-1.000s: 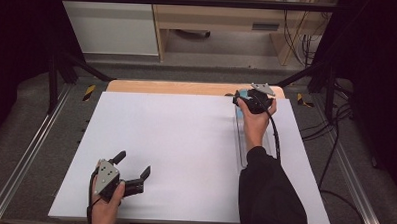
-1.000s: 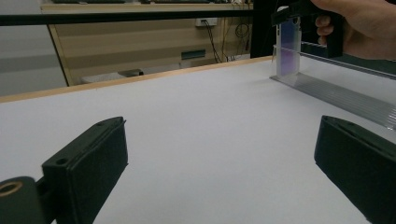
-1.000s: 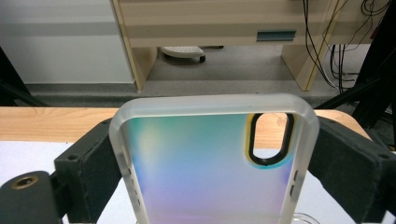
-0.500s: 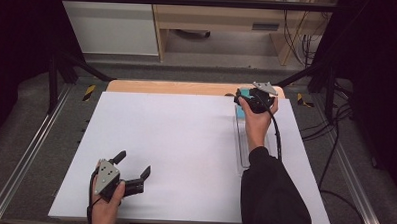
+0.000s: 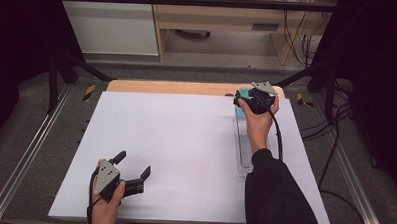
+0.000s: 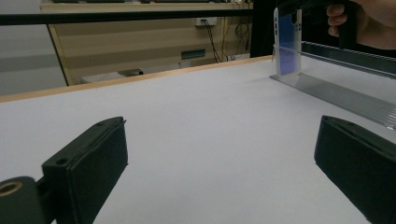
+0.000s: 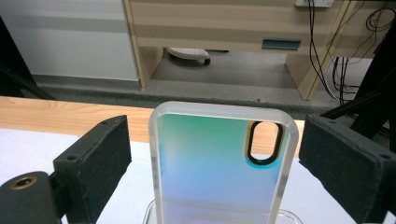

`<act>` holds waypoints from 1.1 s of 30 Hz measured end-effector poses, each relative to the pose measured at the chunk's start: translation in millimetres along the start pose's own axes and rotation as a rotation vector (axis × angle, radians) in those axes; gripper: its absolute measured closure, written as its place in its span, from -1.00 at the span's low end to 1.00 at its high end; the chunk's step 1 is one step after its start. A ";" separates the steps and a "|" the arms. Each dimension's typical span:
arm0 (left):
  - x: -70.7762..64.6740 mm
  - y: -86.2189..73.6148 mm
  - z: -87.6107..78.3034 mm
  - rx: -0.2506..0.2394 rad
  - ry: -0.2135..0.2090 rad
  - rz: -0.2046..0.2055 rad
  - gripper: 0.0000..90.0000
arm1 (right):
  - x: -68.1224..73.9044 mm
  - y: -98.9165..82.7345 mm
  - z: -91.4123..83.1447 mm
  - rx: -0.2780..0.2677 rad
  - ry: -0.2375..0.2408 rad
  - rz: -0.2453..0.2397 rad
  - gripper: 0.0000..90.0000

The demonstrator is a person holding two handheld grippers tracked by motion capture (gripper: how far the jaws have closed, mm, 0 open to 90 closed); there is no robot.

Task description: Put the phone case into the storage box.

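A translucent phone case (image 7: pixel 210 158), tinted green to blue with a camera cutout, stands upright in the end of a clear grooved rack (image 5: pixel 245 148) at the table's far right. My right gripper (image 7: pixel 215 163) straddles the case. Its jaws have just been opening, and a gap shows between each pad and the case's edges. In the high view the right gripper (image 5: pixel 239 99) sits over the case (image 5: pixel 241 112). My left gripper (image 5: pixel 134 162) rests near the front left of the white table (image 5: pixel 175 141), open with nothing between its jaws (image 6: pixel 219 154). It looks toward the case (image 6: pixel 287 44).
The clear rack (image 6: pixel 345 98) runs along the right side of the table toward the person. A wooden strip (image 5: pixel 177 87) borders the far edge. Beyond it are a wooden desk, cables and metal frame rails on both sides.
The right hand and sleeve have shifted very slightly to the right. The left gripper has stayed where it was.
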State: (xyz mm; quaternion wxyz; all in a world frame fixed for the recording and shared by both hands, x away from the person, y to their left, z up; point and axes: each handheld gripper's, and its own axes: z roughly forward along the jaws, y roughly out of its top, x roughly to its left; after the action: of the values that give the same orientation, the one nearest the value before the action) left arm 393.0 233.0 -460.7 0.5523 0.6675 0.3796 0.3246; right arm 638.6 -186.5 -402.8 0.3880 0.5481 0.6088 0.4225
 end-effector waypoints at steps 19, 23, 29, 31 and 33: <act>0.0 0.0 0.0 0.001 0.004 0.002 -0.95 | -1.1 10.0 -26.4 0.029 0.040 -0.056 -0.81; 1.0 -0.5 -0.7 0.000 0.009 -0.008 -0.95 | -1.7 12.8 -31.6 0.052 0.053 -0.043 -0.82; 1.5 -0.5 -1.0 0.000 0.012 -0.007 -0.95 | 0.7 17.7 -39.4 0.067 0.076 -0.029 -0.85; 1.5 -0.5 -0.3 0.000 0.011 -0.005 -0.95 | 0.6 18.6 -41.4 0.071 0.082 -0.028 -0.86; 1.6 -0.5 0.2 0.002 0.012 -0.003 -0.95 | -0.5 19.4 -43.2 0.072 0.081 -0.032 -0.85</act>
State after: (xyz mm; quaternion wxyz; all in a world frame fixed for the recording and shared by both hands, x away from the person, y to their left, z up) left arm 394.0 234.3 -461.2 0.5498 0.6655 0.3843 0.3274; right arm 604.9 -190.1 -369.7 0.3498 0.5345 0.6473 0.4158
